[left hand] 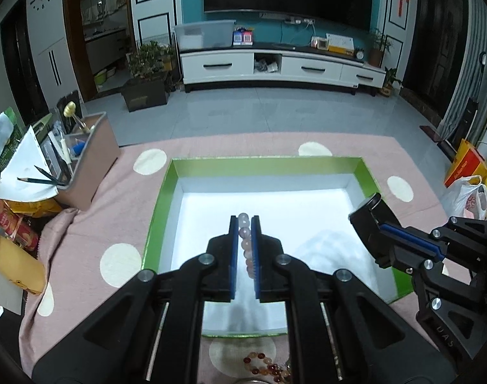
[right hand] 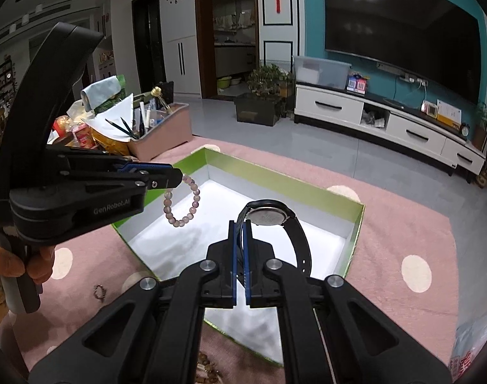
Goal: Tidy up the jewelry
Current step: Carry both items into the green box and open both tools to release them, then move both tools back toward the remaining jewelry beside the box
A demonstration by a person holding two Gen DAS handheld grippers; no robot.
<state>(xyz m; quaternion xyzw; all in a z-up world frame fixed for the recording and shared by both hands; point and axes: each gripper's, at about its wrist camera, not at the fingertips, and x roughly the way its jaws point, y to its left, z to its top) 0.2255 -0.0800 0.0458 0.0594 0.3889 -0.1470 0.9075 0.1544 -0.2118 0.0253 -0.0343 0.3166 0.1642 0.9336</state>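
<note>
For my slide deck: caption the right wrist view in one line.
Right tongs grip a black watch while left tongs dangle a pale bead bracelet over the green-rimmed box.

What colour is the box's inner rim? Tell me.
Green on the box, above a white floor; clearest in the right wrist view.

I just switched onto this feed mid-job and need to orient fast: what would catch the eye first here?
Both grippers hang over the open green-rimmed box on the pink dotted cloth. The left gripper is shut on a pale pink bead bracelet dangling over the box's white floor, and the right gripper is shut on the strap of a black wristwatch. More beaded bracelets lie on the cloth, near the box's close edge.
</note>
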